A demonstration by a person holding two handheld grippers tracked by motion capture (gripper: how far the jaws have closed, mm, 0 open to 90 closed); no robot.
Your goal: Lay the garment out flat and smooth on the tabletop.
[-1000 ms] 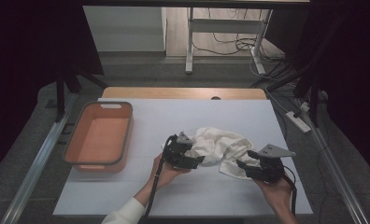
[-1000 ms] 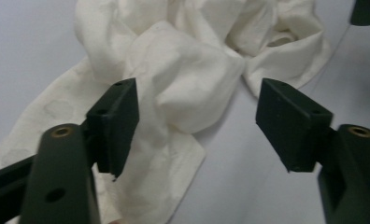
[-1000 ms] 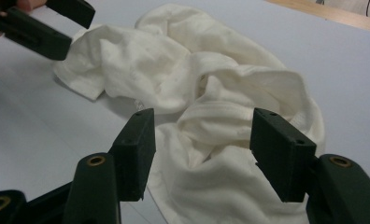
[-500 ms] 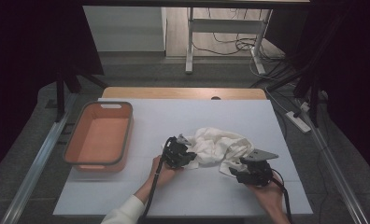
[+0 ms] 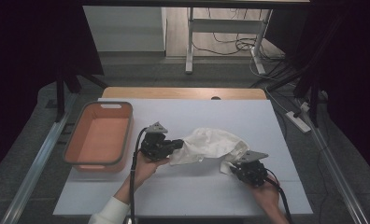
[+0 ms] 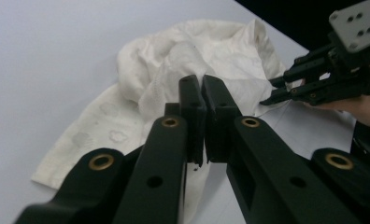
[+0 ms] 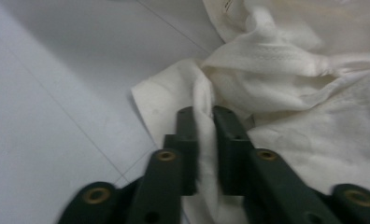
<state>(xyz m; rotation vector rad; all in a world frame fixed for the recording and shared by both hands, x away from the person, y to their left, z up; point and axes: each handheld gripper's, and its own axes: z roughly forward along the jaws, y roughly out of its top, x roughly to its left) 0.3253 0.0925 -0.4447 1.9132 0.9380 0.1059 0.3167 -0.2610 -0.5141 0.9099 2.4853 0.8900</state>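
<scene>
Now both black grippers, left gripper (image 5: 176,144) and right gripper (image 5: 231,166), pinch folds of crumpled white cloth (image 5: 210,144).

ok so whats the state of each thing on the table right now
crumpled white cloth: bunched up, lying on the table, pinched at both ends
orange plastic bin with grey rim: upright, nothing in it
left tongs: shut on a fold of the cloth
right tongs: just closed, shut on the cloth's edge
white table: flat, bearing cloth and bin
</scene>
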